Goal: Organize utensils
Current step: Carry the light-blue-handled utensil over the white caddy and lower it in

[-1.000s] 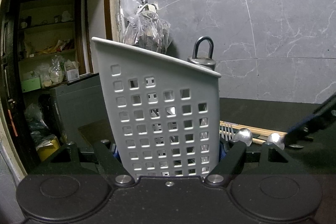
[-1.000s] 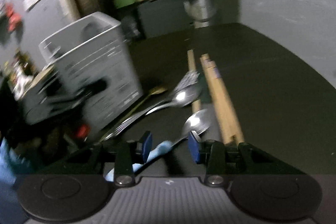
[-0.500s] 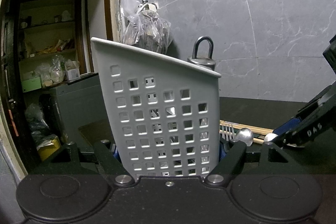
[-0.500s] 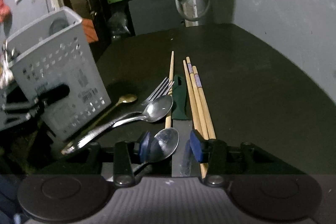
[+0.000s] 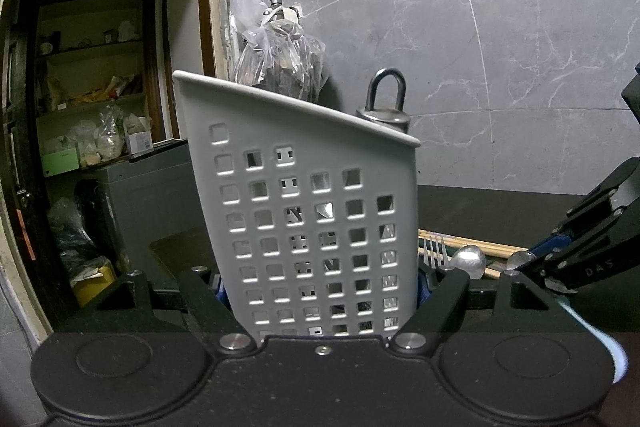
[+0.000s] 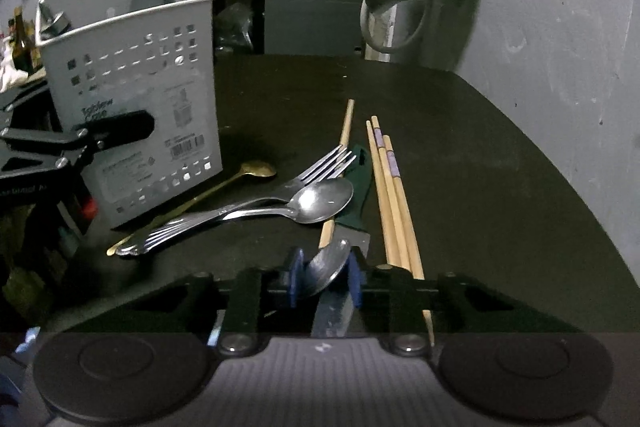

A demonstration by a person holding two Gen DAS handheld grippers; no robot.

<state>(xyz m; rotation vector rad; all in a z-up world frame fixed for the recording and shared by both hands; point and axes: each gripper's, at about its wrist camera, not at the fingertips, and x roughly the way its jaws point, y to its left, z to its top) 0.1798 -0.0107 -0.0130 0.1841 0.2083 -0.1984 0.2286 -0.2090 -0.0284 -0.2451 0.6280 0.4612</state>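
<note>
My left gripper (image 5: 320,287) is shut on the base of a grey perforated utensil holder (image 5: 304,211), which stands upright on the dark table; the holder (image 6: 132,99) has several utensils inside. My right gripper (image 6: 325,277) sits low over the table with its jaws closing. The bowl of a small steel spoon (image 6: 328,265) is tipped on edge between the blue pads (image 6: 297,275), which touch it. Just ahead lie a large spoon (image 6: 320,197), a fork (image 6: 320,167), a gold spoon (image 6: 256,169), several chopsticks (image 6: 390,195) and a green-handled knife (image 6: 358,187).
A plastic bag (image 5: 280,67) hangs on the grey marble wall behind the holder. A metal weight with a loop handle (image 5: 386,107) stands behind it. To the left a doorway opens onto cluttered shelves (image 5: 92,107). The table's rounded edge (image 6: 560,167) curves along the right.
The right gripper has moved forward and down over the small spoon, and its pads have closed in on the bowl, tipping it up on edge. The left gripper and holder have kept still.
</note>
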